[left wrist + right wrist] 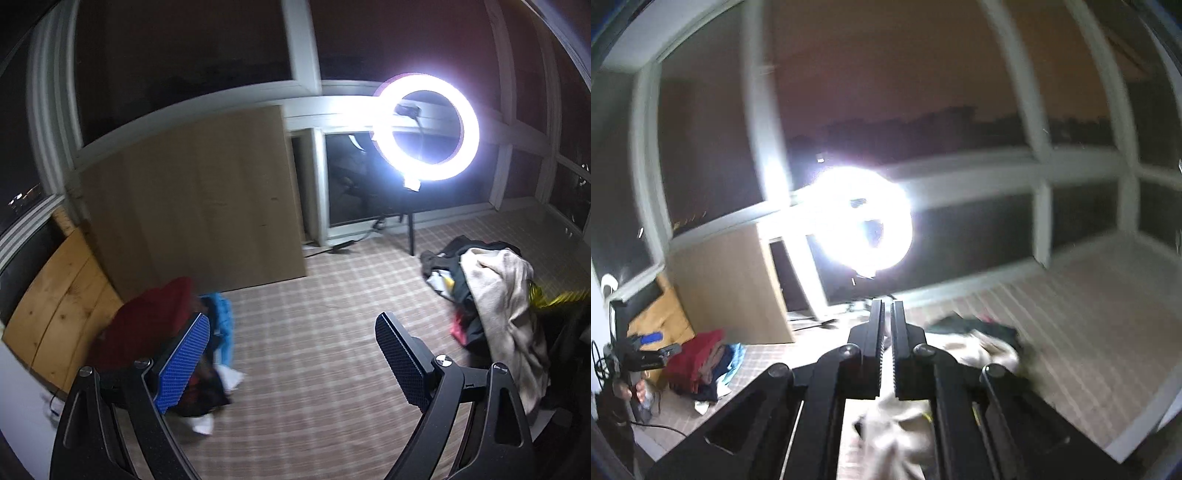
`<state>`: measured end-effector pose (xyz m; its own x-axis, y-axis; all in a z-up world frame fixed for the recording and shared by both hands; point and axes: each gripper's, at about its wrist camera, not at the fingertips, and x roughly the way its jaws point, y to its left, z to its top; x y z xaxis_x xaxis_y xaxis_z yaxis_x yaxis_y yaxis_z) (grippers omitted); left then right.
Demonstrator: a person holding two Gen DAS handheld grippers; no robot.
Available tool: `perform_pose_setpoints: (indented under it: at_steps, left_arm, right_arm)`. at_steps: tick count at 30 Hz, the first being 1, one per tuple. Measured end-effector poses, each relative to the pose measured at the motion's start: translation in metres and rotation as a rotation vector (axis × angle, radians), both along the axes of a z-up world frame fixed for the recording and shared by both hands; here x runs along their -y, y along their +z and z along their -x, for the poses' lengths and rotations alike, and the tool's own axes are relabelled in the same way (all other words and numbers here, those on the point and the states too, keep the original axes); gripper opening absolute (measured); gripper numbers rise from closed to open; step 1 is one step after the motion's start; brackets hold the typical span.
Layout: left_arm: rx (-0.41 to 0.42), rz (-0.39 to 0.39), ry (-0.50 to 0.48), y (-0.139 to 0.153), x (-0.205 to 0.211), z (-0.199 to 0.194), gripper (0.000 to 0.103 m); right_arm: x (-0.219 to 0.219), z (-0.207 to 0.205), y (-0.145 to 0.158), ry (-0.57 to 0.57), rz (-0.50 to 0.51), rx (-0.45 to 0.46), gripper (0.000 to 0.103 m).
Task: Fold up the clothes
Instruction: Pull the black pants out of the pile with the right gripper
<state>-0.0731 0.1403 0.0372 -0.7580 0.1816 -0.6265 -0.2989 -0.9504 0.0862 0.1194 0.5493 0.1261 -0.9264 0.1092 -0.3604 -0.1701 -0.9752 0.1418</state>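
My left gripper [291, 350] is open and empty, held above the checked floor covering [314, 332]. A beige garment [506, 314] hangs at the right over a heap of dark clothes [450, 266]. A stack of folded clothes [159, 321], red on top with blue beneath, lies at the left. In the right wrist view my right gripper [887, 332] is shut on the beige garment [897, 435], which hangs below the jaws. The left gripper [646, 354] shows at the far left there, near the folded stack [701, 362].
A lit ring light [424, 127] on a stand stands by the windows and glares in both views [864, 221]. A wooden board [199, 206] leans against the window wall. A wooden panel [59, 314] lies at the left. Cables [343, 245] trail on the floor.
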Motion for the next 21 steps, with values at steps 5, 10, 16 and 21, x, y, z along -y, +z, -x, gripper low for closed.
perform_pose_setpoints:
  at_steps: [5, 10, 16, 21]
  left_arm:
    - [0.022, 0.000, 0.010, -0.011, 0.036, -0.002, 0.091]
    - [0.044, 0.000, 0.019, -0.023, 0.071, -0.004, 0.091]
    - [0.061, 0.013, 0.004, -0.029, 0.062, -0.004, 0.091]
    - [0.074, 0.026, -0.014, -0.033, 0.045, -0.005, 0.091]
  right_arm:
    - [0.014, 0.040, -0.031, -0.022, -0.005, 0.258, 0.053]
    - [-0.026, 0.026, -0.121, -0.181, 0.094, 0.441, 0.077]
    - [-0.035, 0.057, -0.217, -0.160, 0.100, 0.594, 0.077]
    - [-0.057, 0.077, -0.252, -0.138, 0.125, 0.609, 0.044]
